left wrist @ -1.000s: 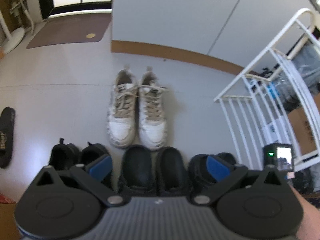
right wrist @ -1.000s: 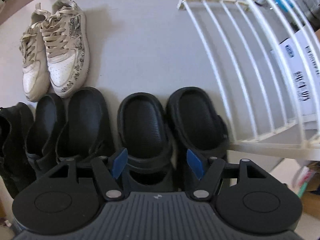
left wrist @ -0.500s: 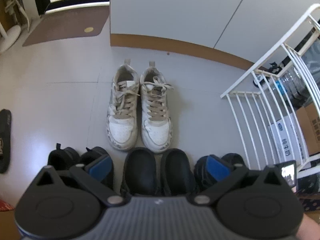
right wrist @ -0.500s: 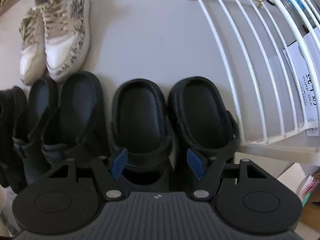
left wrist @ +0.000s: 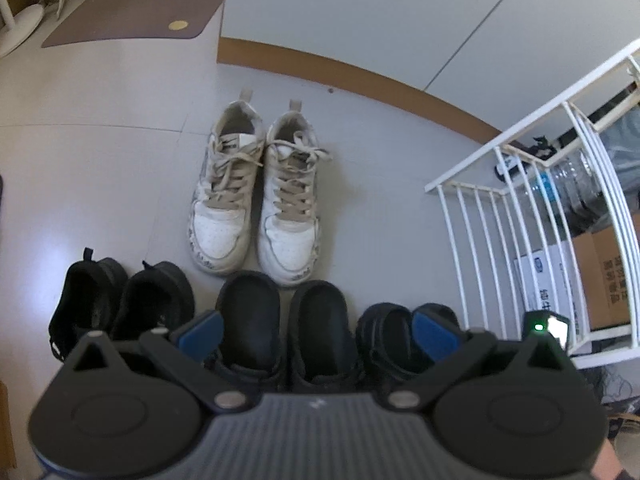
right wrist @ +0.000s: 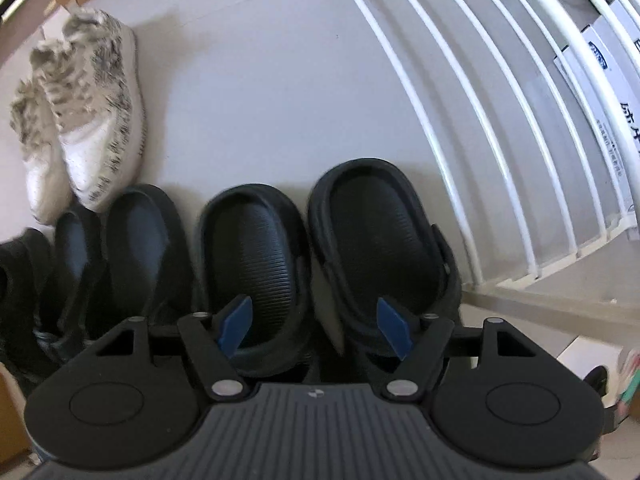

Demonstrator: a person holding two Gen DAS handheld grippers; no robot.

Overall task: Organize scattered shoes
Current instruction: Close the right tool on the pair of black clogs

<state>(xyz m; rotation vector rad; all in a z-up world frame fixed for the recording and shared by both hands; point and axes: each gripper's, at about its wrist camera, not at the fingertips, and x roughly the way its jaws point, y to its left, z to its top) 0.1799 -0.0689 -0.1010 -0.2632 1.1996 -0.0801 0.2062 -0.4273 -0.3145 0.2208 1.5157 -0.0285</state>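
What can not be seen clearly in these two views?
- Heels of the black clogs: right wrist view, hidden behind the right gripper, whose jaws are opening.
- White sneakers: right wrist view, blurred.
- Rightmost clog pair: left wrist view, partly hidden by the left gripper.
- Box print: too small.

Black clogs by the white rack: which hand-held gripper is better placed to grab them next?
Right, probably. The right hand-held gripper hangs directly over the black clogs, jaws opening with nothing gripped. The left hand-held gripper sits over the neighbouring black slip-ons.
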